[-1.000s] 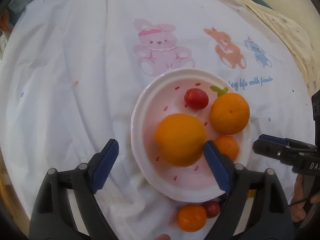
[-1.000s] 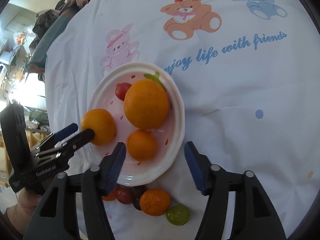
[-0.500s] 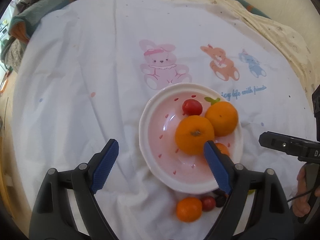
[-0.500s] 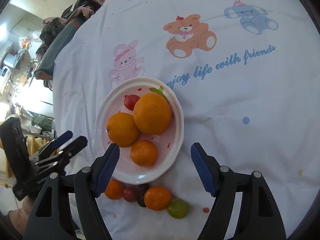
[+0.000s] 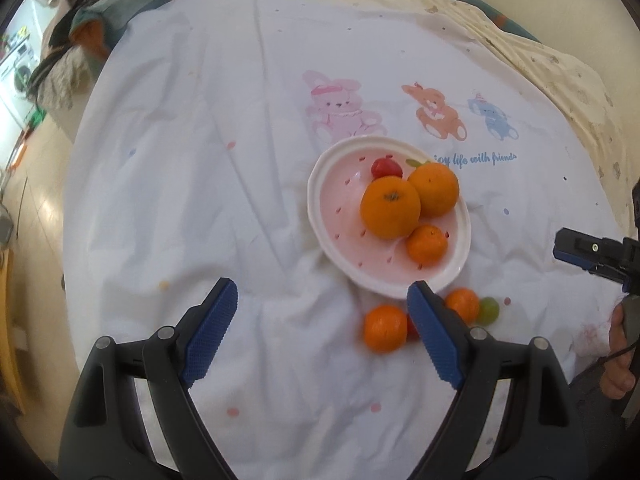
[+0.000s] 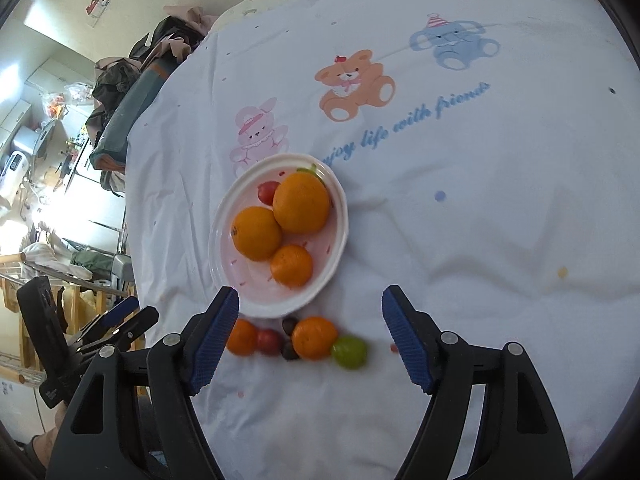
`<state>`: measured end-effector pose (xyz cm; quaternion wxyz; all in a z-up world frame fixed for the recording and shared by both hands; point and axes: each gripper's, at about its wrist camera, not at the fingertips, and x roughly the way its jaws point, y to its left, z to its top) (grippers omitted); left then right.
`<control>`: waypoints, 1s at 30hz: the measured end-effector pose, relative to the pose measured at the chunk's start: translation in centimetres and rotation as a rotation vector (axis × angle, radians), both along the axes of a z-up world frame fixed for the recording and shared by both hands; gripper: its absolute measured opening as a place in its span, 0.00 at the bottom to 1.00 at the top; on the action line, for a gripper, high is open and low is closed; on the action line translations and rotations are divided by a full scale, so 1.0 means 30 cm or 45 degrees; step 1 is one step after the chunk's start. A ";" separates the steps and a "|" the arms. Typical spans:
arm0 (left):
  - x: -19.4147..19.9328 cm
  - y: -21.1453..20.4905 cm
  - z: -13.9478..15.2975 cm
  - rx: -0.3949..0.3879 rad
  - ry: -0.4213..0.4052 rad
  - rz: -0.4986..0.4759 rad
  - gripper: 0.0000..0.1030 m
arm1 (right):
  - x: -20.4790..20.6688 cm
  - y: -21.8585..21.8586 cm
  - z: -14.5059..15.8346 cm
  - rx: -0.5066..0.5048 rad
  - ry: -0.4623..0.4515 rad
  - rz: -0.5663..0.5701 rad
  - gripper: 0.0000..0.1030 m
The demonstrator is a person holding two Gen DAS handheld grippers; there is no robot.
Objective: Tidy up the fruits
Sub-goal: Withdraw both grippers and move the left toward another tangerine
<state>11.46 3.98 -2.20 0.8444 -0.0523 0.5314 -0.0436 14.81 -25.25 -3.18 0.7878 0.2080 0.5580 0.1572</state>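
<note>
A white and pink plate (image 5: 324,216) (image 6: 224,280) holds two large oranges (image 5: 390,213) (image 6: 256,233), a small orange (image 5: 427,243) (image 6: 291,265) and a red cherry tomato (image 5: 385,168) (image 6: 267,192). Loose on the cloth in front of the plate lie small oranges (image 5: 384,328) (image 6: 314,337), red and dark small fruits (image 6: 269,341) and a green one (image 5: 489,310) (image 6: 349,351). My left gripper (image 5: 322,334) is open and empty, above the cloth near the plate. My right gripper (image 6: 310,334) is open and empty over the loose fruits.
A white cloth with cartoon bears and blue lettering (image 6: 400,128) covers the table. A pile of clothes (image 5: 80,40) lies at the far left edge. A cream patterned cover (image 5: 560,72) lies at the far right.
The left gripper let go of the large orange, which now rests on the plate, and both grippers pulled back and up from the plate.
</note>
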 end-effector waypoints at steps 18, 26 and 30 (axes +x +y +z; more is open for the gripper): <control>-0.017 -0.202 -0.255 0.060 0.216 -0.299 0.79 | -0.078 -0.032 -0.031 -0.054 0.051 -0.087 0.75; 0.022 -0.196 -0.302 -0.073 0.296 -0.237 0.62 | -0.071 -0.039 -0.034 -0.044 0.056 -0.080 0.75; 0.036 -0.201 -0.314 -0.087 0.287 -0.227 0.62 | -0.065 -0.034 -0.037 -0.055 0.060 -0.071 0.75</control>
